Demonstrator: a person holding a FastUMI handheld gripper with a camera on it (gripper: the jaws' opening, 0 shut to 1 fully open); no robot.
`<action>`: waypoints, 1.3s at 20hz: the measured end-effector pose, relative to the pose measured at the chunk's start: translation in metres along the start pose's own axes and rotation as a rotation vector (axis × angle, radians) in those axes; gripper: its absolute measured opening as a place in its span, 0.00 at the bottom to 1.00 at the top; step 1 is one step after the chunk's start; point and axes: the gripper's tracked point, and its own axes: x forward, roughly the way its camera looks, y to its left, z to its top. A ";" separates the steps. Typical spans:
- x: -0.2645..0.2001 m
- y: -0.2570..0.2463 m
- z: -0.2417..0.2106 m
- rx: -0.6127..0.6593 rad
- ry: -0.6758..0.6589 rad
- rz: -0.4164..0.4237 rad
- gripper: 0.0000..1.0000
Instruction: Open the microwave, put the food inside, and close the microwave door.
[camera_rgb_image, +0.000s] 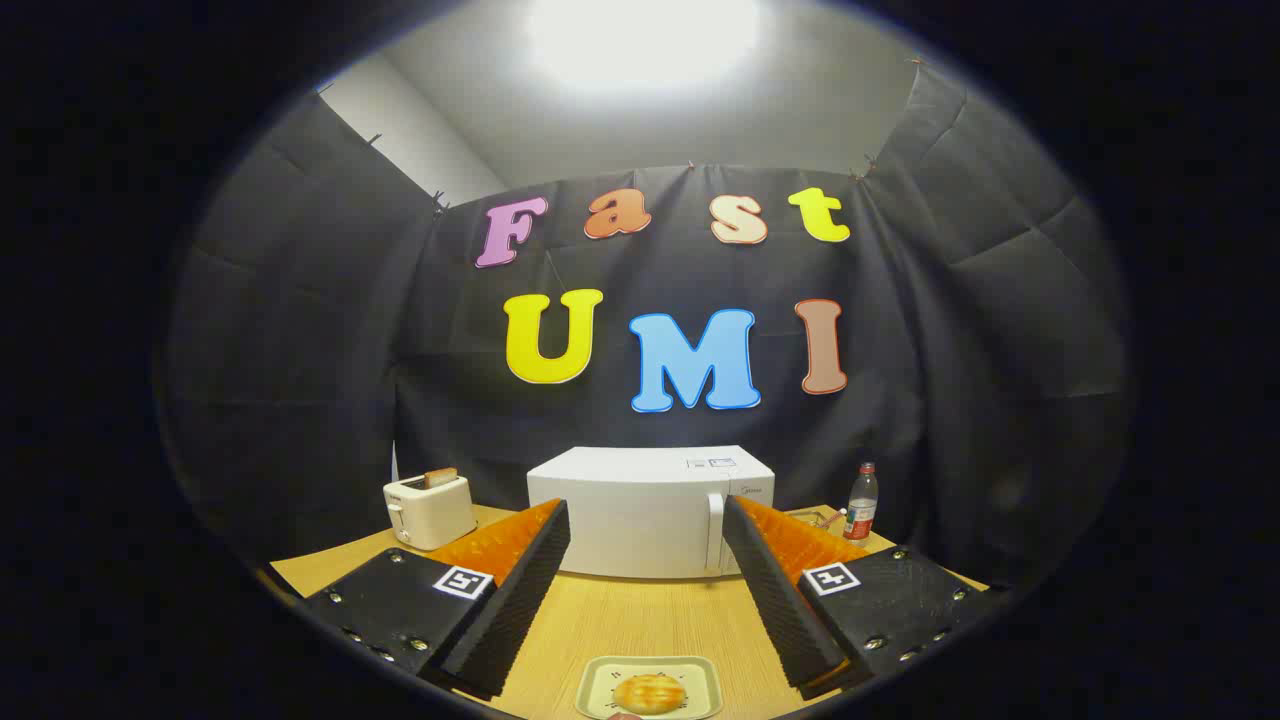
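On the wooden tabletop (620, 615), the gripper (645, 535) hovers with its fingers (525, 580) spread wide and holding nothing, both angled forward toward the far side. Each finger carries a small square black-and-white marker on its top face. Between the fingers at the near edge sits a pale rectangular tray (600, 690) with a round golden bun (649, 692) on it. Straight ahead, beyond the fingertips, stands a white microwave (640, 510) with its door closed and its vertical handle (714, 532) on the right side of the front; small stickers on its top and a faint logo near the top right corner are too small to read. To the far left stands a white toaster (428, 508) with a slice of toast (440, 477) sticking up. To the far right stands a clear bottle (861, 502) with a red cap and red label, its writing unreadable.
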 end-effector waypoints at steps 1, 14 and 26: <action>0.000 -0.001 0.000 0.000 -0.003 -0.003 0.97; 0.002 0.010 -0.007 0.006 0.004 -0.020 0.97; 0.063 -0.003 -0.018 -0.011 -0.008 -0.044 0.97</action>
